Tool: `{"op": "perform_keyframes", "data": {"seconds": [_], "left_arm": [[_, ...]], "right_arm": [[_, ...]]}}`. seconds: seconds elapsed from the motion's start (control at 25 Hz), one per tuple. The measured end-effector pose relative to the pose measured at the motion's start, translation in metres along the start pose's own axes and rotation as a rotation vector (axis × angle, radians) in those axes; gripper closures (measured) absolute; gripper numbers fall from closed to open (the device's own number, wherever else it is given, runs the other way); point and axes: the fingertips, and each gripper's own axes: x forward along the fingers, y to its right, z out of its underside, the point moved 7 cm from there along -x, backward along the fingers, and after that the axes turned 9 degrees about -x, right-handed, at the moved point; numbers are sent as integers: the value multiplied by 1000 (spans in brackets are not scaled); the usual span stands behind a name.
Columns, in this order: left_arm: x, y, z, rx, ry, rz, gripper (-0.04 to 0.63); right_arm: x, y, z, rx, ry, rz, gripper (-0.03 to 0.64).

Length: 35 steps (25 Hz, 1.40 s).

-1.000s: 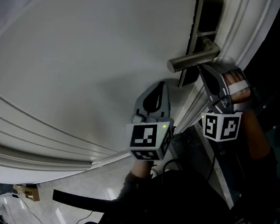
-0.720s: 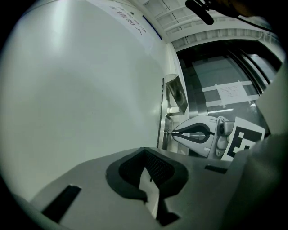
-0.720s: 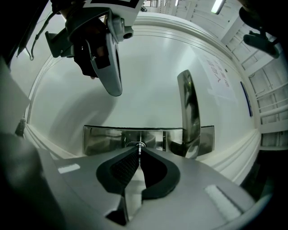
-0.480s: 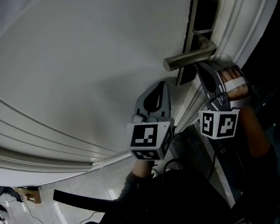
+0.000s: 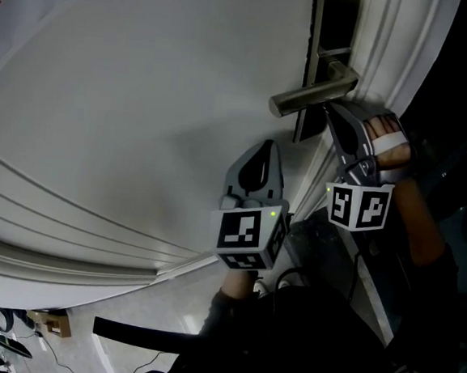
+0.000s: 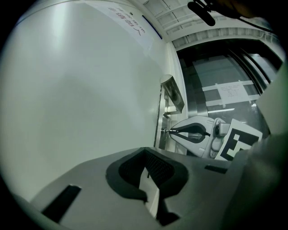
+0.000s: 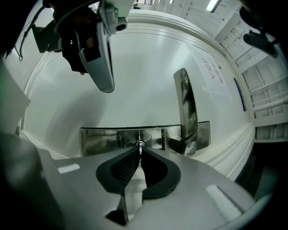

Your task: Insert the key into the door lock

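Fingers [image 7: 122,167] of the right gripper [image 7: 140,152]: closed together, clamped on a small thin silver metal key [image 7: 140,146]. The blade sticks out just past the tips.

Key axis: in line with the jaws. In the right gripper view it points straight up the frame at the round keyhole cylinder [image 7: 134,144], lower centre. That cylinder sits in the long brushed-steel lock plate [image 7: 99,139], which lies across the middle of the frame. The key tip is touching the cylinder face or is just in it; depth not readable. The left gripper view gives the side check: at centre right the key runs level and its tip meets the plate's edge, so it looks square to the plate.

The steel lever handle [image 7: 185,108] stands right of the keyhole in the right gripper view, near the jaws but apart from them.

Left gripper [image 6: 144,151]: jaw tips meeting, nothing held. In the head view it hangs at centre frame over the plain white door [image 5: 142,117], well left of the lock and below it. The right gripper is clearly the nearer one, at the plate in the upper right of the frame.

Containers: none in view. The only receiving part is the keyway, holding at most the key's tip.

Judgement: the coming move is a straight push along the key's axis. Any tilt would jam the blade at the cylinder mouth.
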Motion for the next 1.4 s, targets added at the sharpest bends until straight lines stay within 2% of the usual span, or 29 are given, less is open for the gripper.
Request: {"op": "perform_keyframes", "data": {"seconds": [0.28,0.44,0.56,0.8,0.92,1.04,1.12,1.2,1.4], "left_arm": [[-3,1,5,4,-12,-9,595],[-2,6,7,6,-23,-5,595],[1,13,8,-2,-34,-2,595],[3,22,22,38,-46,16,595],[2,28,23,42,-54,12,595],[1,29,28,59,-69,2,595],[0,30,30,70,-67,-2,595],[-2,31,29,77,-61,-6,595],[-4,32,23,45,-53,-35,595]], "right_arm": [[-20,0,12,91,1,-11,598],[-39,0,21,227,-15,14,601],[-50,1,24,433,-23,29,604],[-66,-7,23,1009,42,65,615],[-68,-15,25,1280,65,50,615],[-69,-22,27,1481,125,-5,615],[-70,-26,28,1556,154,-41,616],[-72,-28,29,1584,171,-68,617],[-72,-28,27,1560,188,-86,617]]}}
